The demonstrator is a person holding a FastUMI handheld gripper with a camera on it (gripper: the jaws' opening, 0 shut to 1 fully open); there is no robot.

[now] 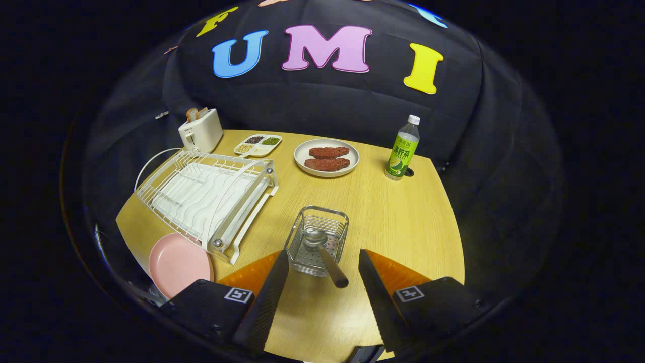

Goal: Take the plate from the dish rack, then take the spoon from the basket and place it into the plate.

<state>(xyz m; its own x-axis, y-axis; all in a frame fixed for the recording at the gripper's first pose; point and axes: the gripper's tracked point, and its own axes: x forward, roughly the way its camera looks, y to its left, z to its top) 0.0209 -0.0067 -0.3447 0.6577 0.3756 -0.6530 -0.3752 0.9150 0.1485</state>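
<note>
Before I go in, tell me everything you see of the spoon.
The spoon looks like bare metal, with a round bowl and a straight handle. It stands tilted in the wire basket, bowl down inside, handle leaning out over the near rim toward the open claw, ending between its fingers, untouched.

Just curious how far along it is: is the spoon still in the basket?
Yes. The spoon lies in the wire basket, handle sticking out over the rim, just ahead of the open gripper.

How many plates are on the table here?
2. A pink plate lies beside the near end of the dish rack; a white plate with meat sits beyond the basket. The fingers are open.
</note>
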